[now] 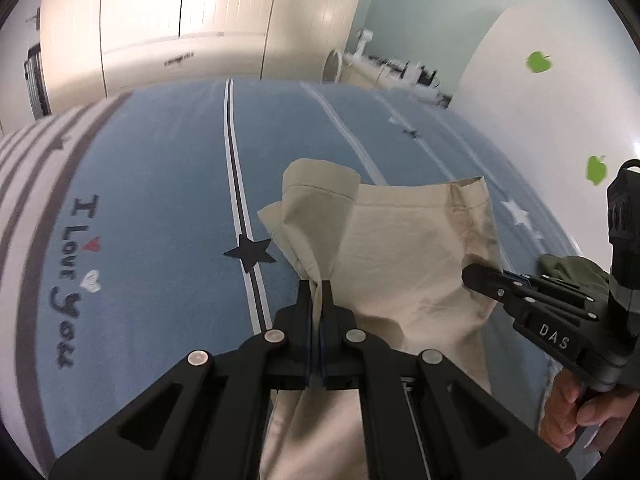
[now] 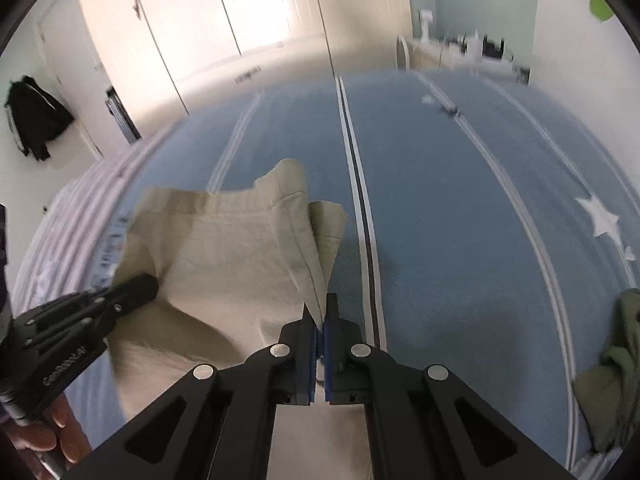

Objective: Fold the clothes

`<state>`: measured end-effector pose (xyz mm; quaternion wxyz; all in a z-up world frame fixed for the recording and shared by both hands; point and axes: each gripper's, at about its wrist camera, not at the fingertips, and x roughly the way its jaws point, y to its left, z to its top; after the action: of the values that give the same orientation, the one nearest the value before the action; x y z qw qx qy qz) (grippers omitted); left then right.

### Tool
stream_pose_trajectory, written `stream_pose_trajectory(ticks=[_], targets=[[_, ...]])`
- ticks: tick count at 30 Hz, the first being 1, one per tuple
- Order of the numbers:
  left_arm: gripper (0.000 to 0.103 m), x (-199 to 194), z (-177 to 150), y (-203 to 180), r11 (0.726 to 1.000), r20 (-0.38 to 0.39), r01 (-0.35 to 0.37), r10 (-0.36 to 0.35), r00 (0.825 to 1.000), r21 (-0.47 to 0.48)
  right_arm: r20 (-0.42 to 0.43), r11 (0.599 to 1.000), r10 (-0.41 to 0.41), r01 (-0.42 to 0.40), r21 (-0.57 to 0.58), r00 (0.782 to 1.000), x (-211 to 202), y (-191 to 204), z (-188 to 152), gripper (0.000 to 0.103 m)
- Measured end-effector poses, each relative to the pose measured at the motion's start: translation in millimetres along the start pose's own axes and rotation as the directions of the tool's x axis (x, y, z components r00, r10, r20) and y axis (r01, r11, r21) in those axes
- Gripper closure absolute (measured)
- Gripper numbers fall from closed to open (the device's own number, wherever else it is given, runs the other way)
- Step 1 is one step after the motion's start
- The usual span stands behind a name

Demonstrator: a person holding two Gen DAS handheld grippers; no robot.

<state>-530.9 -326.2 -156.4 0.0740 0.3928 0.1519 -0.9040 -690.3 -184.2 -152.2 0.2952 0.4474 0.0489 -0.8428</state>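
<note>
Two grippers clamp the beige cloth (image 1: 400, 248) on the bed (image 1: 160, 200) | left gripper (image 1: 316, 292) pinches one edge | right gripper (image 2: 321, 308) pinches the opposite edge | green garment (image 2: 616, 360) near bed's right edge

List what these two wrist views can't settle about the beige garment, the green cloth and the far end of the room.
- Beige garment: its near part runs under the left gripper and off the bottom edge in both views; type unclear.
- Green cloth: cut off by the right edge in the right wrist view, mostly behind the right gripper in the left one.
- Items on the far counter: blurred, too small to identify.
</note>
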Motion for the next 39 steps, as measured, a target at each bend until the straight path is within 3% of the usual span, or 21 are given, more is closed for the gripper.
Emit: stream_pose_trajectory(ticks=[7,23,32,39], targets=[[0.102,-74.5,-49.1,-9.6,0.998,0.033,0.046,-0.045,0.998,-0.033,0.045,0.998,0.044,-0.043,-0.036,0.998,-71.7,27.1,-50.6,0.101],[0.102,-186.8,-176.0,-46.1,0.995,-0.027,0.081,-0.083,0.996,-0.062,-0.072,0.993,0.121,-0.120,0.010,0.990,-157.8,36.9,-180.7,0.101],[0.102,-223.5,-245.6,-53.5,0.994,-0.110,0.059,-0.069,0.992,-0.089,-0.152,0.987,0.163,-0.160,0.036,0.975,-183.5,47.3,-247.0,0.101],[0.102,-229.7,-267.9,-46.6,0.991,-0.116,0.064,-0.077,0.990,-0.117,-0.173,0.983,0.183,-0.181,0.031,0.968,-192.1,56.7,-276.6,0.101]])
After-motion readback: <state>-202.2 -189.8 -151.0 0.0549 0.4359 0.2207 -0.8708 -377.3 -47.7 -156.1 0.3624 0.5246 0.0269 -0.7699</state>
